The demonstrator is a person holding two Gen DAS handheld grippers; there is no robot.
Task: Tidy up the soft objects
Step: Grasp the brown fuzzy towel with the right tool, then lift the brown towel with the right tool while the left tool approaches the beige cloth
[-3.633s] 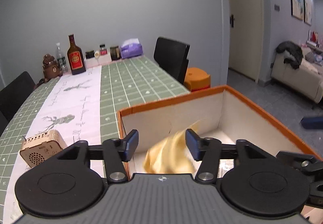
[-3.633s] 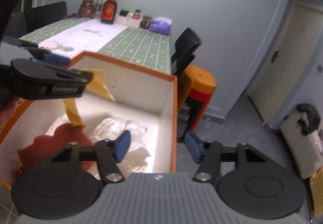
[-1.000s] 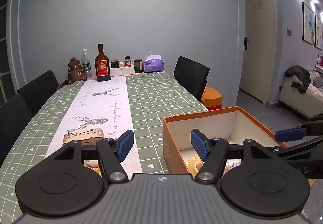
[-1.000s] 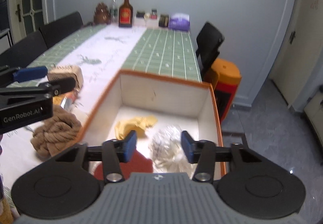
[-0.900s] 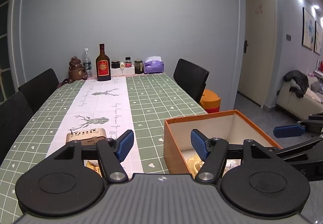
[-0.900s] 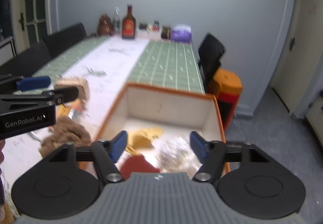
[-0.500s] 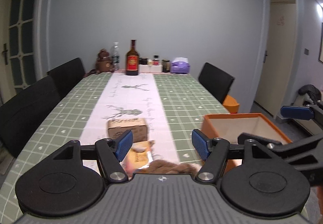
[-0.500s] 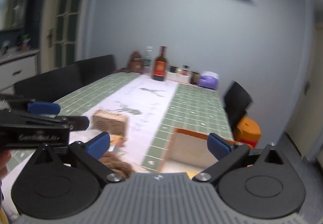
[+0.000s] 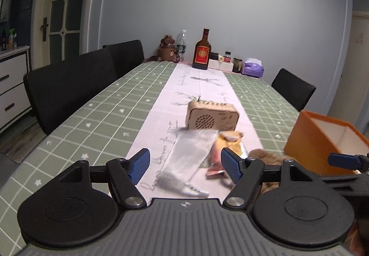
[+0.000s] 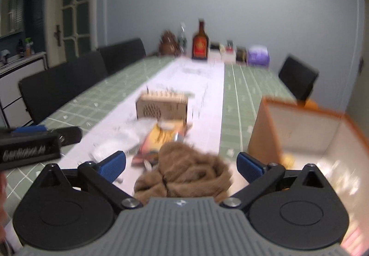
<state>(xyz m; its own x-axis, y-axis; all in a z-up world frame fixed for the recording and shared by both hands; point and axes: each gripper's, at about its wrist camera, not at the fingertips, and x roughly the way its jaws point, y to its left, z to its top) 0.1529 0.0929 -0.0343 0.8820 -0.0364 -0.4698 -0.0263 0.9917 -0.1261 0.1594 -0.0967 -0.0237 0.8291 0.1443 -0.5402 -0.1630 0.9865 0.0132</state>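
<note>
Brown towel (image 10: 184, 170), bunched on surface (image 9: 96, 117) beside orange box (image 10: 297, 131), between wide-apart right jaws, untouched; left jaws, apart and lately widening, over silver pouch (image 9: 189, 154), gripping nothing.

Nothing legible from my feed. White lettering on left gripper (image 10: 30, 152) body too blurred to read. Red label on brown bottle (image 9: 202, 53) and script on white runner (image 9: 198, 94) too small.

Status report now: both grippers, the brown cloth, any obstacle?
Left gripper open, empty. Right gripper open wide, brown cloth between jaws, ungripped. Snack packet touching cloth; orange box right.
</note>
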